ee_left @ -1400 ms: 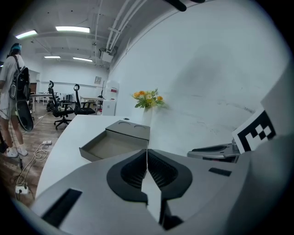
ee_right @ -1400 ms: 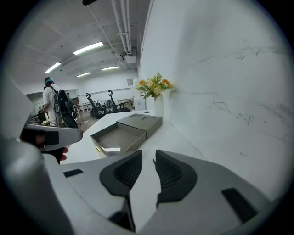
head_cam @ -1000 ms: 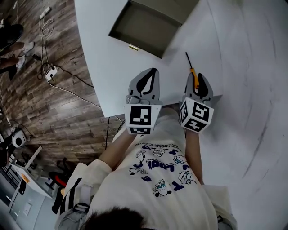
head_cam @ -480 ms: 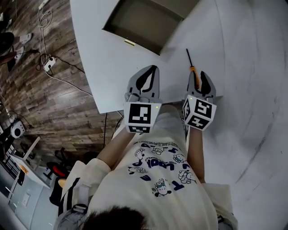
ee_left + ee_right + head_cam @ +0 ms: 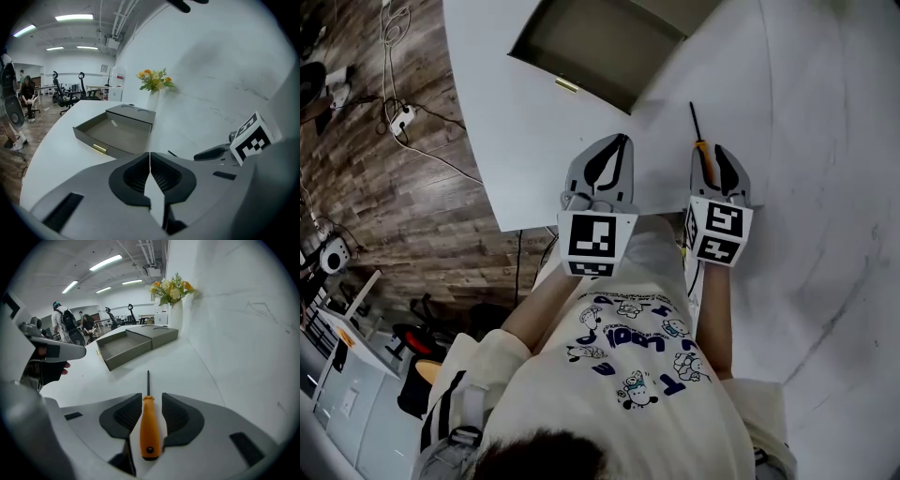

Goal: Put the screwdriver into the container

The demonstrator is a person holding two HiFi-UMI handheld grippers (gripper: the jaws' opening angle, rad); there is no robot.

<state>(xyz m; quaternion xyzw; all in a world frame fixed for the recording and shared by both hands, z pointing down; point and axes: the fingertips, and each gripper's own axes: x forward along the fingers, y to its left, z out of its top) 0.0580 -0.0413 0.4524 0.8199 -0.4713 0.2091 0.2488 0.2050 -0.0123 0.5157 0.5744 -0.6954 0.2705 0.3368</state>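
1 screwdriver (image 5: pixel 698 136) and 1 open grey container (image 5: pixel 581 47) sit on 1 white table (image 5: pixel 534 159) in the head view's upper half. 2 grippers show at centre: the left gripper (image 5: pixel 622 141) and the right gripper (image 5: pixel 708 150). 1 bunch of flowers (image 5: pixel 154 79) shows in the left gripper view.

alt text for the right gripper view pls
An orange-handled screwdriver lies on the white table between the jaws of the right gripper, which have just been opening and do not press it. An open grey container sits further back, with flowers beyond.
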